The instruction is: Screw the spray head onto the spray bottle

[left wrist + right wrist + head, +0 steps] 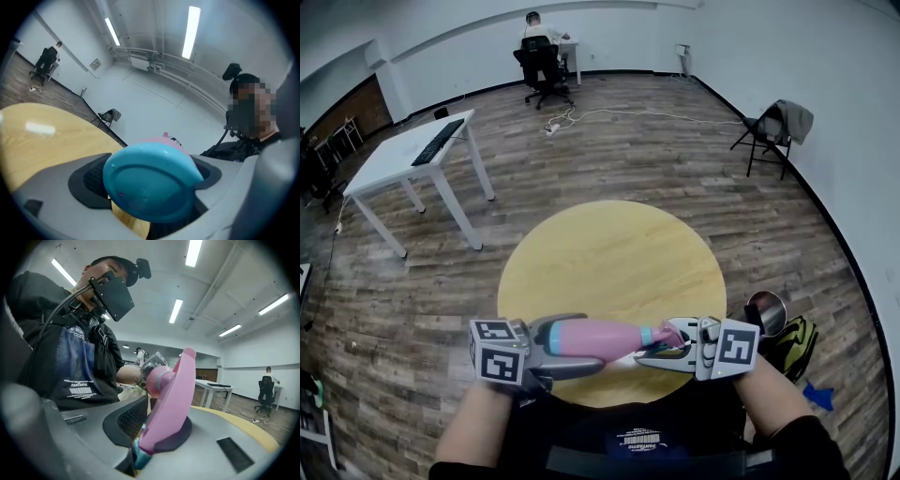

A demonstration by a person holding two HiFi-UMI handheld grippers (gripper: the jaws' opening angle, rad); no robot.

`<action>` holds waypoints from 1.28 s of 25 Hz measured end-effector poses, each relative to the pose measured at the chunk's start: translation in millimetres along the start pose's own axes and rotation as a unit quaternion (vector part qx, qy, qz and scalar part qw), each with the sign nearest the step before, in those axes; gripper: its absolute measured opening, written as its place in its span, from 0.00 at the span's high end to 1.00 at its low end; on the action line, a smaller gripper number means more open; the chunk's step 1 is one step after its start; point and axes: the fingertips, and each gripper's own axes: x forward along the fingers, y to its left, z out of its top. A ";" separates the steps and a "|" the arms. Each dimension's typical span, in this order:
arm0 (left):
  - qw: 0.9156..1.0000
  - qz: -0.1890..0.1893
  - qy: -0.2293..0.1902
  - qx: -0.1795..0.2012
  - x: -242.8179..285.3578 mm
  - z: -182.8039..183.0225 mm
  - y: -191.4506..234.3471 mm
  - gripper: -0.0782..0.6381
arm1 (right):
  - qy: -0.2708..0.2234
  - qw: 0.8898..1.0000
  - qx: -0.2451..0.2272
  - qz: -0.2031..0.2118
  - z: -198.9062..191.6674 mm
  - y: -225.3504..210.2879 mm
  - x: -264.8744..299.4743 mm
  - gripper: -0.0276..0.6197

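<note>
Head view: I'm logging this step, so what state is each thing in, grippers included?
spray bottle: lying level in the air over the near edge of the round table, blue base in the left gripper.
spray head: at the bottle's neck; how far threaded, cannot tell.
left gripper: shut on the spray bottle.
right gripper: shut on the spray head.

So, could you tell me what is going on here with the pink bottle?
A person is working over a round yellow table with a gripper in each hand. The left hand-held gripper is clamped on a pink spray bottle, holding it on its side. The right hand-held gripper grips the pink spray head at the bottle's neck. The two parts meet end to end above the table edge; how far the head is screwed on cannot be seen.
</note>
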 end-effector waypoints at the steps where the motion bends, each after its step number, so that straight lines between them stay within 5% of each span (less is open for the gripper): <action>1: 1.000 -0.008 -0.001 -0.019 0.2 -0.8 -0.6 0.18 | 0.009 1.000 -0.005 0.000 -3.1 1.5 -0.1 0.89; 5: 0.999 -0.028 -0.017 -0.036 -2.2 1.8 -4.0 0.18 | 0.022 1.000 -0.021 -0.001 -7.3 3.3 1.7 0.89; 8: 0.999 -0.007 -0.042 0.025 -6.2 10.7 -5.6 0.18 | -0.013 0.998 0.057 -0.017 -4.5 -10.2 2.1 0.89; 12: 0.990 0.038 -0.036 0.128 -5.0 21.6 -9.7 0.18 | -0.089 0.971 0.222 -0.028 -1.4 -40.8 -8.5 0.77; 17: 0.977 0.063 0.007 0.205 -8.4 19.6 -11.3 0.17 | -0.103 0.960 0.259 -0.018 -2.3 -44.9 -11.2 0.60; 27: 0.979 0.067 0.012 0.191 -6.1 15.0 -7.7 0.18 | -0.126 0.969 0.211 -0.036 14.1 -45.5 -17.9 0.70; 30: 0.983 0.061 -0.024 0.173 -8.7 26.4 -8.7 0.17 | -0.155 0.955 0.251 -0.037 13.4 -52.4 -20.2 0.71; 32: 0.979 0.061 -0.057 0.188 -12.5 37.7 -13.2 0.17 | -0.186 0.934 0.305 -0.027 12.5 -59.2 -22.1 0.71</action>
